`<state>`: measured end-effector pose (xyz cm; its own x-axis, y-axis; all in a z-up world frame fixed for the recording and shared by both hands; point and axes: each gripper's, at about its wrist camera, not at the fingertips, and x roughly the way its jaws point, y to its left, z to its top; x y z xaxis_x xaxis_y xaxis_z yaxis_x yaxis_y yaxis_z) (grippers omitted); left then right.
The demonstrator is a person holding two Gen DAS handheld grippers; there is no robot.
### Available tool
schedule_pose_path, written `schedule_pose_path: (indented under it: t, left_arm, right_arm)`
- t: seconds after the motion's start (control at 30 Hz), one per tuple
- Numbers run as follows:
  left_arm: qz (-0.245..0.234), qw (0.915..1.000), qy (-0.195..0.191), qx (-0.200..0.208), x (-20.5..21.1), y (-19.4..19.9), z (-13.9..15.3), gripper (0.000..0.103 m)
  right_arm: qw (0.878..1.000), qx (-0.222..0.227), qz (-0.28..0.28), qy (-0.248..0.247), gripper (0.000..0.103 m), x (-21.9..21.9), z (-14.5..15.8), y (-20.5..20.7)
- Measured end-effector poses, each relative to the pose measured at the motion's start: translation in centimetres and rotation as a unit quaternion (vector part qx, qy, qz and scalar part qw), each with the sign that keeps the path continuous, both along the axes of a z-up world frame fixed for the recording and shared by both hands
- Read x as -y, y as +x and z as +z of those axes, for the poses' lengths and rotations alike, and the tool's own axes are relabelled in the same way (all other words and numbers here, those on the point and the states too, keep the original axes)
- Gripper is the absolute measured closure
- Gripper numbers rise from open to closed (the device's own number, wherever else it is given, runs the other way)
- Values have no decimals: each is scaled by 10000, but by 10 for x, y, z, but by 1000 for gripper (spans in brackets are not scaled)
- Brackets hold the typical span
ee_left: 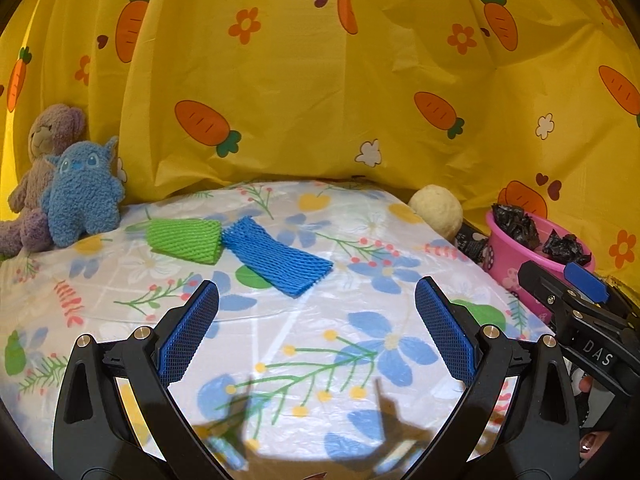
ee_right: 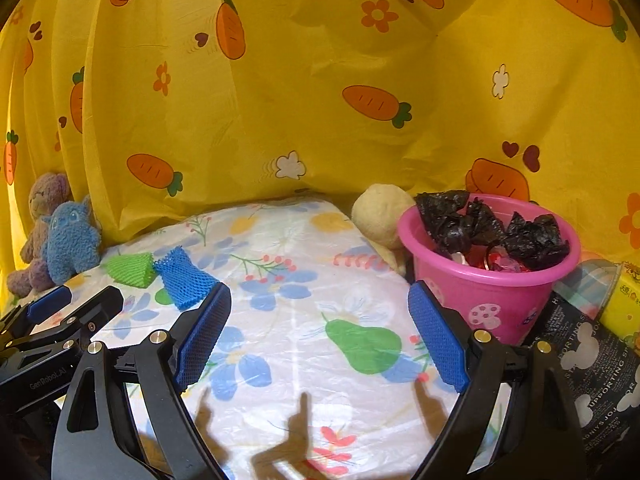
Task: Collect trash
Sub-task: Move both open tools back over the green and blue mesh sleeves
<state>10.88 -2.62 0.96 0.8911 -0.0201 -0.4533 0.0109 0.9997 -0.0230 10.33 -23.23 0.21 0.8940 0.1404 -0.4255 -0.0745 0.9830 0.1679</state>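
Both sets of tongs hang wide and empty over the floral table, left tongs (ee_left: 316,320) and right tongs (ee_right: 320,332) side by side. The pink bucket (ee_right: 488,280) at the right edge already brims with crumpled black bags (ee_right: 460,220), so part of the job looks done. Left to collect: the green foam net (ee_left: 184,240) and blue foam net (ee_left: 276,260), touching near the plush toys (ee_left: 80,200)

Bright, sharp views (fisheye-bent edges), hard shadows in front.
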Motion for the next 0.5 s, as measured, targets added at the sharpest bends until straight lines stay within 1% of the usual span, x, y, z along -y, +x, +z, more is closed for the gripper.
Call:
schedule_pose_path:
  t: [0.2,0.33,0.43,0.5]
  left_arm:
    - [378,9993,-41,-32,-34,7,0,6]
    - [530,9986,-28,-74,-49,11,-2,6]
    - [599,9982,-32,-100,-59,15,-2,6]
    - [657,9978,-46,-109,-65,19,-1,6]
  right_arm:
    - [9991,-14,388,-181,16,-36,-1,15]
    - [9980,-31,583,-247,16,-55,-2,23]
    - [9970,-129,733,-237,16,-66,-4,34]
    - [9953,-273,894,-261,16,-75,-7,44]
